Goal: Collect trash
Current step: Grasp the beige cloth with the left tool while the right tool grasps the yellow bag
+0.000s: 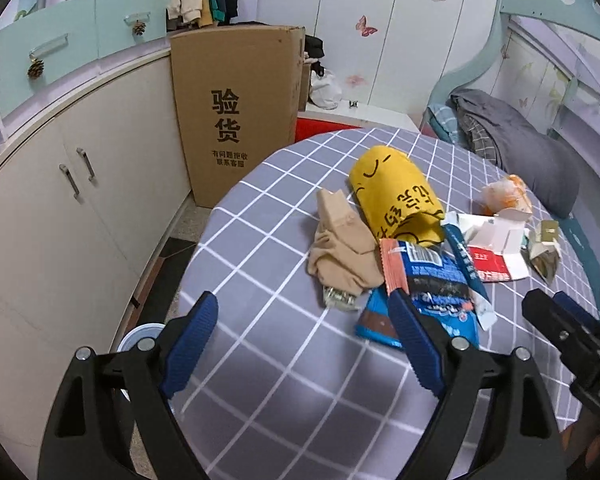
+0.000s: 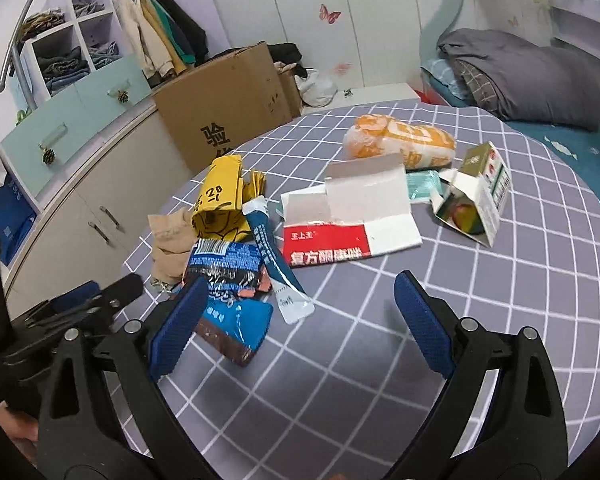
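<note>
Left tool, left wrist view: left tool (image 1: 304,308) fills the lower frame, its blue pads spread wide, holding nothing. The right-hand pad tip overlaps the blue snack wrapper (image 1: 432,304) at centre; contact cannot be told.
Trash, left wrist view: wrappers lie on the grey checked surface (image 1: 284,392); a flattened red and white carton (image 1: 496,264) sits at centre right, an orange bag (image 1: 506,194) beyond it.
Risk, left wrist view: a beige sock (image 1: 342,252) touches the wrapper and a yellow cloth (image 1: 396,196) lies just behind, so a wide close may catch fabric with the trash.
Right tool, right wrist view: right tool (image 2: 296,300) is also spread wide and empty, over bare cloth at lower centre; its left-hand pad overlaps the blue wrapper.
Trash, right wrist view: the carton lies at centre, a torn open small box (image 2: 476,200) at right.
Risk, right wrist view: both tools sit near the same wrapper at lower left and may collide; thin foil lying flat may slip from the pads.
</note>
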Demonstrator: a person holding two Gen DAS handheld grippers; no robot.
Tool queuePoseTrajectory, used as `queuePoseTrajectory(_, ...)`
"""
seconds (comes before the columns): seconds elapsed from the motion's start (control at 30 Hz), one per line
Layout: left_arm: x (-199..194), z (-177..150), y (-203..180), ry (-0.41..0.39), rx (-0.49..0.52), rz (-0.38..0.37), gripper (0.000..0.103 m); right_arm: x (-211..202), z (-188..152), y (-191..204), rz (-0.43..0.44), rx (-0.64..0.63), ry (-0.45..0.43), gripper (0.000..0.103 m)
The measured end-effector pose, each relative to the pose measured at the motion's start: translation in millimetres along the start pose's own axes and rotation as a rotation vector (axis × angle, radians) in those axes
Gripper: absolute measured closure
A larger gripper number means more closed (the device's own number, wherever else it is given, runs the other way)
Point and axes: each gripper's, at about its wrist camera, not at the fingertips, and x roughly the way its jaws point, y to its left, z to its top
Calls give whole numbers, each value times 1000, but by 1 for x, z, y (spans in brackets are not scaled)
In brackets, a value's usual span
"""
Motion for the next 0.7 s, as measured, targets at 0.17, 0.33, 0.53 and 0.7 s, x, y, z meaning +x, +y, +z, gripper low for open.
queuePoseTrajectory(0.17, 21, 8, -3, 26, -14, -42, 45, 11, 8, 3, 6, -13, 10, 11)
queuePoseTrajectory(0.33, 33, 9, -3, 35, -24, -123, 89, 20, 12, 10, -2, -31, 23, 11)
queuePoseTrajectory(0.53, 9, 12, 14, -67, -88, -140, 93, 27, 23, 34, 9, -73, 15, 11)
queuePoseTrajectory(0.7, -2, 22, 37, -130, -123, -94, 94, 39, 38, 65, -6, -157, 0, 11)
